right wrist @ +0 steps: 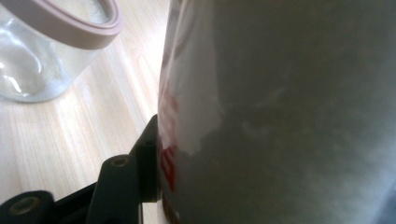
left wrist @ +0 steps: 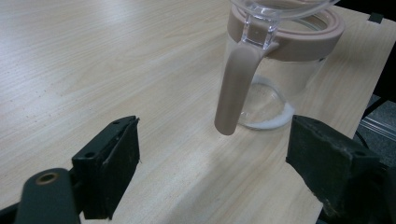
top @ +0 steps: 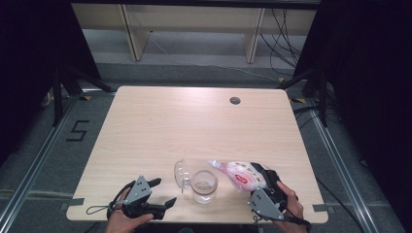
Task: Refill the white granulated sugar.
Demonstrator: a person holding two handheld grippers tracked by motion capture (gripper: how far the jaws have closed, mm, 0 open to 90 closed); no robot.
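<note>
Jar (top: 204, 186) of clear glass with a beige collar, standing upright near the front edge of the surface (top: 194, 121), between the two grippers; its hinged clear lid (top: 180, 174) is swung open and stands tilted at the jar's left. At left, the left gripper (top: 163, 193) rests low on the surface just beside the jar, jaws spread wide and holding nothing; in the left gripper view the jar (left wrist: 275, 70) rises just beyond the open jaws, with its beige latch arm (left wrist: 236, 88) hanging down the near side and a thin ring of white grains (left wrist: 275, 122) along the base. At centre, the jar appears nearly empty, so filling is judged to be at an early stage. At right, the right gripper (top: 262, 177) pinches the rear of a pink and white pouch (top: 238, 174), which is tilted with its narrow end pointing left, close to the jar's mouth but just beside it rather than directly above. In the right gripper view the pouch (right wrist: 280, 112) sits pressed against the visible black jaw, with the jar's collar (right wrist: 70, 28) at upper left. Remaining, as judged: carry the pouch's end over the opening, pour, then shut the lid.
</note>
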